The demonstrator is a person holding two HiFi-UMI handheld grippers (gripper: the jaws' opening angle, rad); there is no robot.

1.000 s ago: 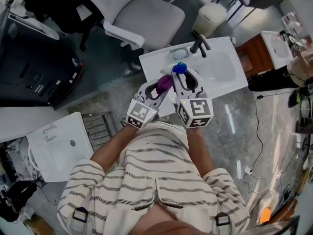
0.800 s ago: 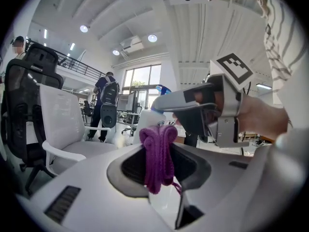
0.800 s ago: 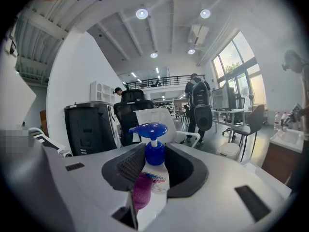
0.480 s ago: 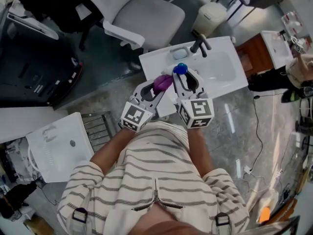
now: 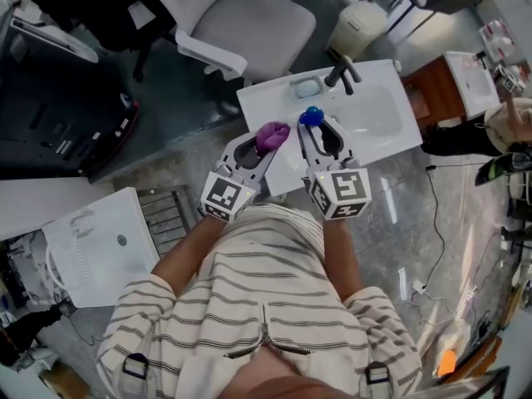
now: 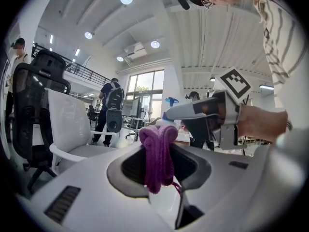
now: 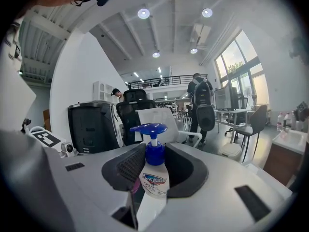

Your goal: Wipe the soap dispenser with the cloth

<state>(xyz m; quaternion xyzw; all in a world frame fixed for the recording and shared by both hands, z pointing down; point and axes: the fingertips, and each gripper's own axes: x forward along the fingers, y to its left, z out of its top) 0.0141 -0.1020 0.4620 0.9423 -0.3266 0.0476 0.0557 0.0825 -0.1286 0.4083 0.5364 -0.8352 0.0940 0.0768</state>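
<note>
My right gripper [image 5: 318, 134] is shut on the soap dispenser [image 7: 153, 178], a white bottle with a blue pump head [image 5: 310, 115]; it stands upright between the jaws and is held above the sink counter [image 5: 391, 144]. My left gripper [image 5: 262, 150] is shut on a bunched purple cloth [image 6: 158, 154], which shows in the head view as a purple wad [image 5: 272, 135] just left of the bottle and a little apart from it. In the left gripper view, the right gripper [image 6: 207, 114] shows behind the cloth.
The white sink basin has a black faucet [image 5: 342, 74] and a soap dish [image 5: 306, 88] at its back. A white office chair [image 5: 237, 25] stands beyond it, a black cabinet [image 5: 58, 106] to the left, a white tray [image 5: 96, 248] at lower left. People stand in the background.
My left gripper has drawn the purple cloth left and slightly back from the dispenser, opening a small gap. The right gripper and bottle have stayed put.
</note>
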